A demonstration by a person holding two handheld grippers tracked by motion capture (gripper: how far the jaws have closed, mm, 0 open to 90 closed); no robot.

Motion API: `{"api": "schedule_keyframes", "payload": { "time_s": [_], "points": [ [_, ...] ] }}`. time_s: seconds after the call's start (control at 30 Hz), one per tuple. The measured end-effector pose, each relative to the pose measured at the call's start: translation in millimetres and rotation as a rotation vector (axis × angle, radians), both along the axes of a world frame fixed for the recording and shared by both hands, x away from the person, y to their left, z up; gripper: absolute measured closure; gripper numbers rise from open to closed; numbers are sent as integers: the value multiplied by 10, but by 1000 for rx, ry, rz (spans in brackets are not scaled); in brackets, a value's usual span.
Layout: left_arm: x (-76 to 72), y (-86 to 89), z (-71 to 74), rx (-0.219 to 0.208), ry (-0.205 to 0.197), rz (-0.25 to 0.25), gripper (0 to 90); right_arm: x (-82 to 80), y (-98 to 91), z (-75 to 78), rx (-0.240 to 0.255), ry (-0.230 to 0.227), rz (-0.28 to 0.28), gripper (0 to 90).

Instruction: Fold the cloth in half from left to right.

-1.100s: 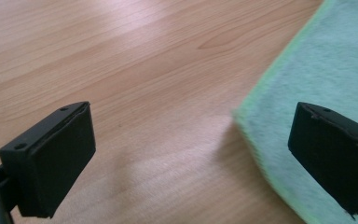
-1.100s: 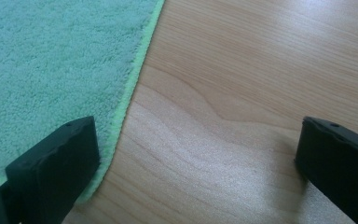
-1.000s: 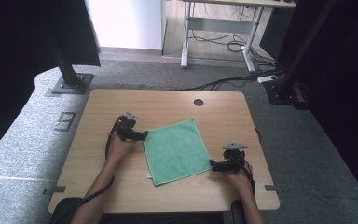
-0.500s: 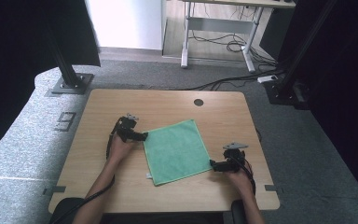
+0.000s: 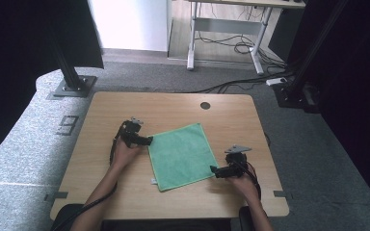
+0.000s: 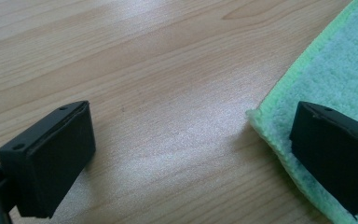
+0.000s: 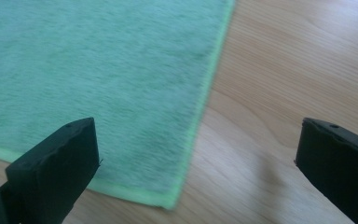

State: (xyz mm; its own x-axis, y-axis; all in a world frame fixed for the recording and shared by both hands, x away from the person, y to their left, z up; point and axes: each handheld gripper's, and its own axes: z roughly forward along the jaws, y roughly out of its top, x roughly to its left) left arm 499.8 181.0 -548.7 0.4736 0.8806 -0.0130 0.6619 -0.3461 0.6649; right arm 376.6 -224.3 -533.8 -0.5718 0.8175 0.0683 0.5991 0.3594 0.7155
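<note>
High view: lying flat and slightly turned mid-table, green cloth [image 5: 181, 155], with left gripper [image 5: 144, 141] sitting at its left corner and right gripper [image 5: 215, 170] at its right corner, both equally close. Left gripper view: jaws spread wide, straddling the cloth's corner [image 6: 279, 122], one jaw hovering over the fabric and hiding part of the hem. Right gripper view: jaws parted, holding nothing, bracketing the near corner [image 7: 170, 200]; contact with table [image 7: 284, 93] hard to judge.

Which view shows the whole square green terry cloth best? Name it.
The high view: the square green terry cloth lies flat, all four corners visible. The left gripper view shows one corner; the right gripper view shows another corner and much of its surface.
</note>
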Motion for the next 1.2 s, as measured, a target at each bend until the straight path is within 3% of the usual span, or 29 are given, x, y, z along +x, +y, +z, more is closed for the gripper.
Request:
{"api": "schedule_keyframes", "payload": {
  "time_s": [0.37, 0.73, 0.97, 1.07, 1.2],
  "points": [
    [0, 1, 1, 2, 1, -1, 5, -53, 470, 114, 12, -20, 134, 0],
    [1, 1, -2, 0, -2, 0, 5, -112, 1014, 141, 37, -4, 276, 0],
    [1, -1, -2, -2, -2, 1, 5, -202, 1309, 100, 58, 38, 350, 0],
    [1, 0, -2, -1, -2, 1, 5, -256, 1432, 83, 36, 37, 389, 0],
    [1, 0, -2, -2, -1, 0, 4, -321, 1567, 84, 38, 39, 432, 80]
  ]
}}
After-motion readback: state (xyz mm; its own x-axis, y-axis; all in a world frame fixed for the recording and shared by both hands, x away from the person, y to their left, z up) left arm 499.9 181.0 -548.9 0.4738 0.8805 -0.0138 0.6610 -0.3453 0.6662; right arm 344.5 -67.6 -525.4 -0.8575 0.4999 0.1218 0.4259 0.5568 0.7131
